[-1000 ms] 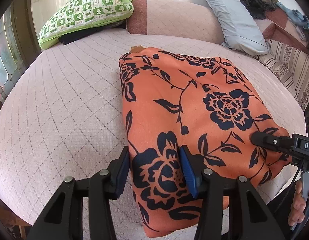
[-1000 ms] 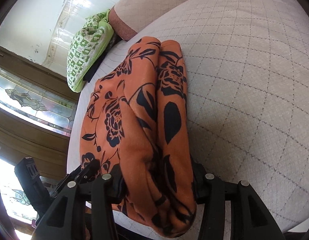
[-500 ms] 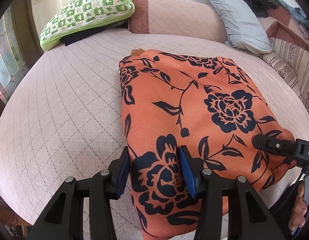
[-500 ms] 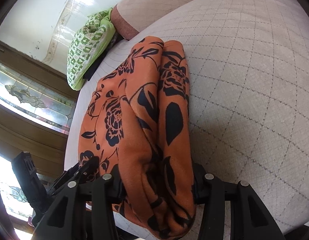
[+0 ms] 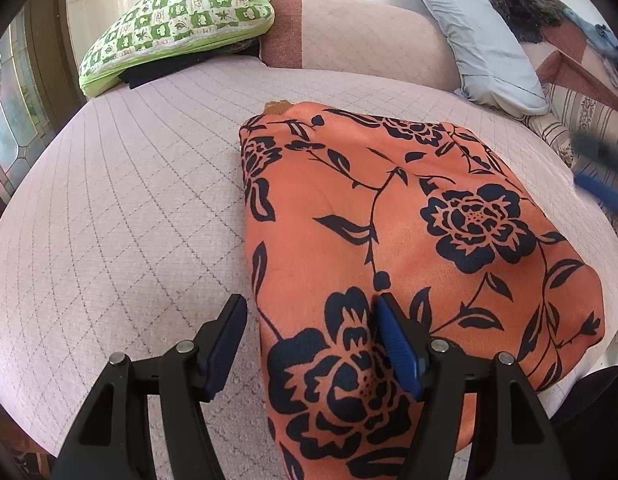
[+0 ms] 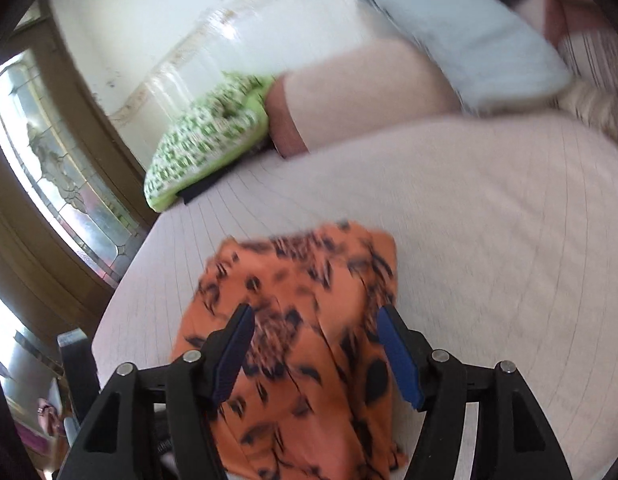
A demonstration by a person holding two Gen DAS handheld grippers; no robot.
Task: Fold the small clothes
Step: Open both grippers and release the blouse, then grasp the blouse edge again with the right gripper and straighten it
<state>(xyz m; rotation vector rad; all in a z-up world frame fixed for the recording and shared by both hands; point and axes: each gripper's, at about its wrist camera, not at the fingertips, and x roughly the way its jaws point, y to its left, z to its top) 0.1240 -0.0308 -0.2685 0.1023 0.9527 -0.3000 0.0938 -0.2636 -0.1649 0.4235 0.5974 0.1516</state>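
Orange cloth with dark blue flowers, a folded garment (image 5: 409, 240), lay flat on the pale quilted bed (image 5: 129, 220), toward its near right side. The left tongs (image 5: 309, 332) stood apart: the right finger (image 5: 397, 344) rested on the garment's near end, while the left finger (image 5: 225, 336) sat just beside the cloth's edge over bare bedding. The right tongs (image 6: 315, 344) were also spread apart, above the garment (image 6: 301, 280), with nothing between the fingers; that view was blurred, so I could not tell whether they touched the cloth. At the far side of the bed lay a green-and-white patterned pillow (image 5: 177, 28) on the left and a grey pillow (image 5: 481, 44) on the right, well apart from the garment.
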